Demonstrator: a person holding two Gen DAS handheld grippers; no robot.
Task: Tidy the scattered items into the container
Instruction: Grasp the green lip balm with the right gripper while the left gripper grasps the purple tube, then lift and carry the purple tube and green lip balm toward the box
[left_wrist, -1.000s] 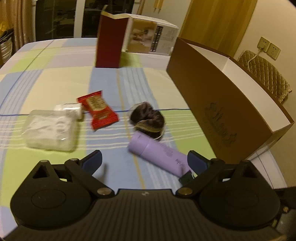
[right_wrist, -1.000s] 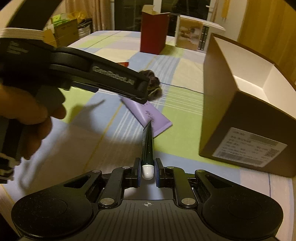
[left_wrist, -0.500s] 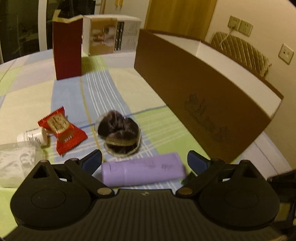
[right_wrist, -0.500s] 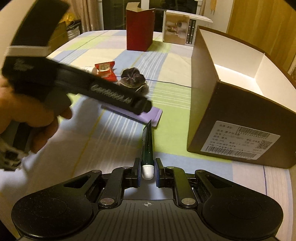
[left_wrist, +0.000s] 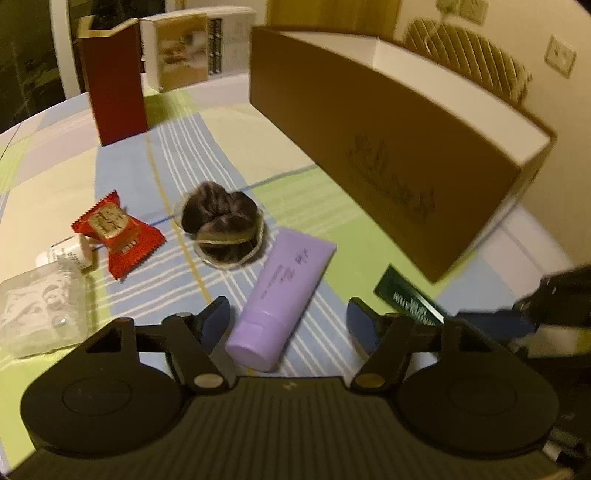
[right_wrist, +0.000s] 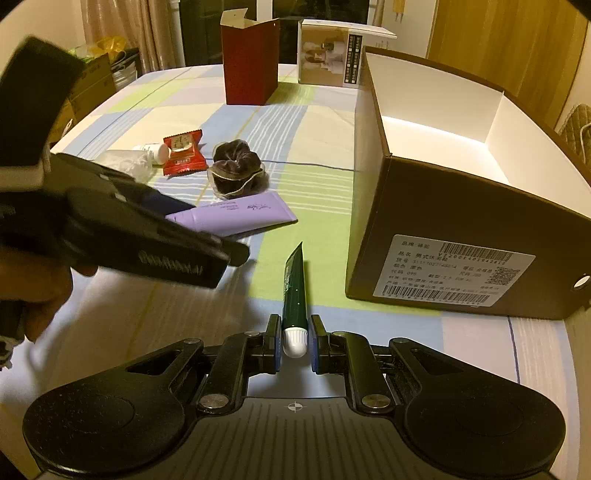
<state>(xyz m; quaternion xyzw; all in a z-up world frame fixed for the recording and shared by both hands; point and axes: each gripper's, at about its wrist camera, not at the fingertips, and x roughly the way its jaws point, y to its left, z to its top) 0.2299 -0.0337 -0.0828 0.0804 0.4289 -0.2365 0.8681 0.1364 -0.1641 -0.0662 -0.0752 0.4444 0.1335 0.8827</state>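
Right now, right jaws: the right gripper (right_wrist: 294, 343) is clenching a dark green tube (right_wrist: 294, 291) near its white cap, the flat tail pointing forward above the surface.
Left jaws: the left gripper (left_wrist: 288, 321) is standing spread wide, grasping nothing, and bracketing the cap end of a purple tube (left_wrist: 284, 295) lying on the striped cloth.
Purple tube: it is resting flat, its cap toward the left wrist camera, its crimped end angled toward the container.
Nearby items: a brown scrunchie (left_wrist: 221, 229) is sitting just beyond the purple tube; a red snack packet (left_wrist: 116, 232), a small white bottle (left_wrist: 70, 253) and a clear plastic pouch (left_wrist: 37, 306) are lying further left.
Container: the brown box (right_wrist: 461, 229) is standing open-topped to the right, its white inside looking bare as far as it shows.
Backdrop: a red carton (right_wrist: 251, 61) and a printed white box (right_wrist: 330, 57) are standing at the far end.
Step in hand: probably carrying the green tube to the box while lining up the purple one.
Next move: lifting the green tube over the near wall and letting go inside; lowering the left jaws around the purple tube's body and squeezing.
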